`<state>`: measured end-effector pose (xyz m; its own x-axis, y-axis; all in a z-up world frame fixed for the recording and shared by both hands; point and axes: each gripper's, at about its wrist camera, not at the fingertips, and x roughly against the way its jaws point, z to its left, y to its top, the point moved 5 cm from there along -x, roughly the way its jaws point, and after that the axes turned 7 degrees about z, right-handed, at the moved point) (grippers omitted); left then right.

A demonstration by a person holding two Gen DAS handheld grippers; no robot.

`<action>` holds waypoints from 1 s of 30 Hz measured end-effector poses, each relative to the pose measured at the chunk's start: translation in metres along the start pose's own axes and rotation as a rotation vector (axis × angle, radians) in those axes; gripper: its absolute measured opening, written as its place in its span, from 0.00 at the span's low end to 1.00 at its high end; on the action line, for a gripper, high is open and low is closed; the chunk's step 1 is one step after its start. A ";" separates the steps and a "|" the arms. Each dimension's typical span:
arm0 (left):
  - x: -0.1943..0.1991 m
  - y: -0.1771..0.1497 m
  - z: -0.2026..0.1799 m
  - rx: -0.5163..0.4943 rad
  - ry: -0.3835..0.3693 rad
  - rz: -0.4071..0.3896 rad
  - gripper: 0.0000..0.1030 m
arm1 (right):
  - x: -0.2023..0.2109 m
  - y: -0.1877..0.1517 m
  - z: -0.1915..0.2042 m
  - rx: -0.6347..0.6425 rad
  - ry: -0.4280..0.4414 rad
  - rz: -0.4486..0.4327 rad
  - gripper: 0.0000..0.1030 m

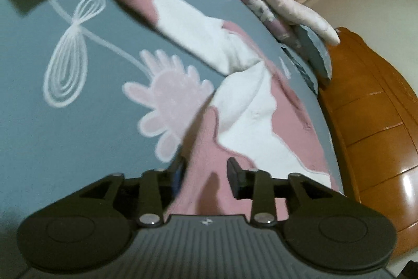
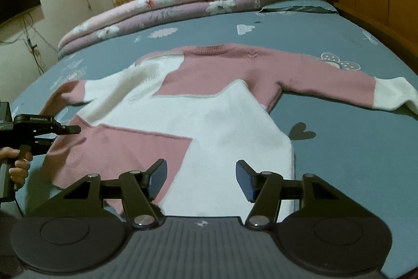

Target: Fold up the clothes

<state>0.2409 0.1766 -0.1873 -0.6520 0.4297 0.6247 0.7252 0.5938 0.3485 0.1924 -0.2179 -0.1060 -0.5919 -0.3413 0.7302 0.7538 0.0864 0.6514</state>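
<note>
The pink-and-white sweater (image 2: 209, 106) lies spread on the bed (image 2: 352, 153), collar toward 12 o'clock in the right wrist view, one sleeve stretched out flat toward 3 o'clock and the other lying folded across the body at 9 o'clock. The left hand-held gripper (image 1: 206, 174) has pink knit between its fingers near the hem corner; its jaws stand somewhat apart and, with the blur, I cannot tell whether they pinch the cloth. The right hand-held gripper (image 2: 201, 179) hovers over the hem with its jaws wide apart and nothing in them.

By my judgement a fold of the side or hem is in hand. The next move calls for a firm pinch on both hem corners and an even lift toward the collar.

Small white lettering on the left tool's body at 9 o'clock is too blurred to read.
</note>
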 end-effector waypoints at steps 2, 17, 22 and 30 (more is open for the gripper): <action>-0.001 -0.003 0.005 0.010 -0.004 0.012 0.35 | 0.000 -0.001 -0.004 -0.001 -0.016 0.007 0.61; 0.016 -0.028 0.007 -0.018 -0.061 0.077 0.43 | -0.032 -0.033 -0.097 -0.359 0.063 0.094 0.63; 0.001 -0.012 0.006 -0.005 -0.092 0.112 0.43 | -0.049 -0.025 -0.097 -0.404 0.210 0.083 0.63; 0.003 -0.023 0.007 0.012 -0.113 0.179 0.38 | -0.046 -0.041 -0.104 -0.529 0.405 0.129 0.59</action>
<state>0.2207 0.1689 -0.1980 -0.5340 0.6021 0.5936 0.8296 0.5086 0.2304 0.2186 -0.3034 -0.1877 -0.4119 -0.6918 0.5931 0.9104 -0.2843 0.3006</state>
